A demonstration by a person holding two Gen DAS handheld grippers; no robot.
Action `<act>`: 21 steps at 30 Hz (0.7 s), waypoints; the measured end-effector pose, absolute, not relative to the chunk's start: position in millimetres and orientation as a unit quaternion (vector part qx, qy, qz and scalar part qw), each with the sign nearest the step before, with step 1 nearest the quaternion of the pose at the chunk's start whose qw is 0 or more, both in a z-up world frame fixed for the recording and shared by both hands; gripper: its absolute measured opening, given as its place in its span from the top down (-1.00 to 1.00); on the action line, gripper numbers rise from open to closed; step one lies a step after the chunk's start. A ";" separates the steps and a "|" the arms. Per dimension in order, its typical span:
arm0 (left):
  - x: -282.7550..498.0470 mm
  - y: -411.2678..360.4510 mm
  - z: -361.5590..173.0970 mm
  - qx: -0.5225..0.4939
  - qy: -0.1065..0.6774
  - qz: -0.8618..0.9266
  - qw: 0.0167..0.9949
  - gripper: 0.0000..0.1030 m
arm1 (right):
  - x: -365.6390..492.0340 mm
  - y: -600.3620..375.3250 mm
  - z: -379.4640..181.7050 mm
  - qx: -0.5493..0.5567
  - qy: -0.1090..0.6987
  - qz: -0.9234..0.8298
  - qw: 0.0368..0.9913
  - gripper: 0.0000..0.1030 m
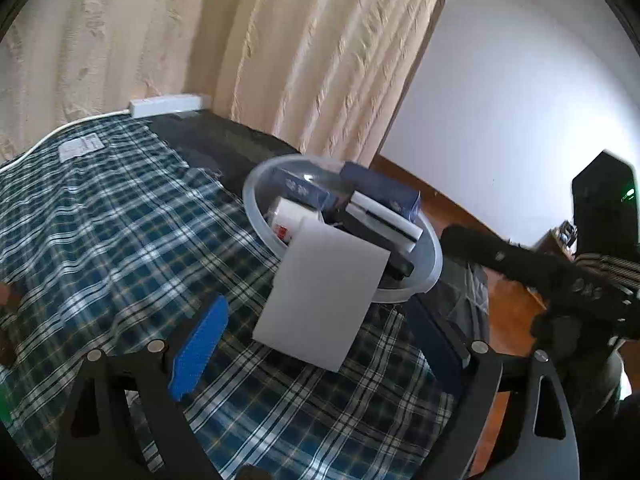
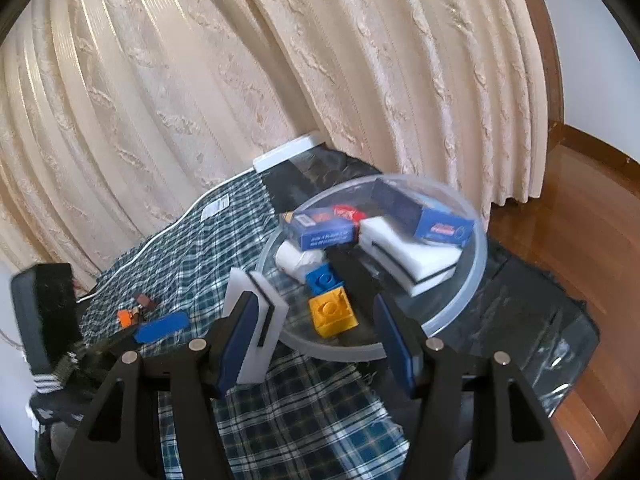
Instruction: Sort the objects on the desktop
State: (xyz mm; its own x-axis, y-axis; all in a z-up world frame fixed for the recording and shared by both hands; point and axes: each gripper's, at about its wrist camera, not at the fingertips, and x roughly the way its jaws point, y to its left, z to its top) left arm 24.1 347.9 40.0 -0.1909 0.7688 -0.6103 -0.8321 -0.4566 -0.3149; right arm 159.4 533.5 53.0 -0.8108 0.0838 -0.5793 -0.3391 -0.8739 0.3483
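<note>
A clear plastic bowl (image 1: 434,260) (image 2: 478,264) sits on the plaid cloth near the table's far right edge. It holds blue boxes (image 2: 326,230), a white-and-black sponge (image 2: 412,258), a white roll (image 2: 296,258), and a blue (image 2: 324,278) and a yellow brick (image 2: 332,312). A second white sponge with a black stripe (image 1: 320,296) (image 2: 258,320) leans against the bowl's near rim, beside my right gripper's left finger (image 2: 236,340). My right gripper (image 2: 316,344) is open just before the bowl. My left gripper (image 1: 316,344) is open, the sponge between its fingers, untouched.
A plaid cloth (image 1: 100,220) covers the table, with a dark mat (image 1: 216,140) at the back. A white power strip (image 1: 168,105) lies by the curtain. Small orange and brown items (image 2: 134,312) lie on the cloth at left. Wooden floor (image 2: 580,220) is beyond the right edge.
</note>
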 end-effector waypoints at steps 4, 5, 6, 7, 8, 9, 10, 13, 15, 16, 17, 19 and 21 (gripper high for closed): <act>25.9 362.3 31.8 -0.381 0.057 0.761 0.522 -0.80 | 160.0 537.2 51.4 -0.285 0.224 0.925 0.115 -0.25; 26.3 366.4 29.1 -0.386 0.061 0.760 0.520 -0.80 | 160.1 538.8 50.5 -0.285 0.226 0.924 0.115 -0.25; 27.0 369.0 26.8 -0.390 0.065 0.761 0.515 -0.79 | 160.1 540.1 50.0 -0.285 0.228 0.924 0.115 -0.25; 28.0 371.7 24.6 -0.391 0.069 0.761 0.513 -0.75 | 160.2 541.0 49.7 -0.285 0.229 0.924 0.114 -0.25; 28.7 374.0 22.6 -0.393 0.073 0.761 0.510 -0.57 | 160.3 542.4 49.2 -0.285 0.229 0.924 0.114 -0.25; 29.2 376.6 20.4 -0.396 0.081 0.765 0.502 -0.38 | 160.8 543.1 49.4 -0.285 0.229 0.924 0.114 -0.25; 28.9 377.7 19.9 -0.394 0.085 0.769 0.496 -0.37 | 161.0 544.0 49.3 -0.284 0.228 0.924 0.115 -0.25; 30.9 374.8 25.2 -0.387 0.076 0.772 0.499 -0.32 | 163.2 548.3 49.7 -0.280 0.228 0.925 0.120 -0.25; 32.4 376.0 36.0 -0.368 0.072 0.779 0.502 -0.32 | 164.6 552.6 50.3 -0.277 0.230 0.924 0.125 -0.25; 33.7 376.9 41.8 -0.360 0.070 0.782 0.505 -0.32 | 165.5 555.5 50.2 -0.275 0.233 0.924 0.128 -0.25; 35.7 378.2 48.8 -0.350 0.067 0.784 0.509 -0.32 | 166.2 557.6 50.4 -0.274 0.235 0.923 0.131 -0.25; 37.4 386.0 60.7 -0.332 0.069 0.786 0.517 -0.32 | 167.8 560.8 50.7 -0.273 0.237 0.923 0.136 -0.25; 36.0 398.8 67.4 -0.325 0.071 0.785 0.522 -0.32 | 170.0 565.0 51.2 -0.270 0.239 0.922 0.143 -0.25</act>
State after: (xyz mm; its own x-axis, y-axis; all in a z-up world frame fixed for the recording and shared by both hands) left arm 36.0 398.8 67.4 -0.2429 0.7738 -0.5851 -0.8666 -0.4441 -0.2276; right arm 170.0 565.0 51.2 -0.8133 0.1351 -0.5659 -0.3932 -0.8446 0.3635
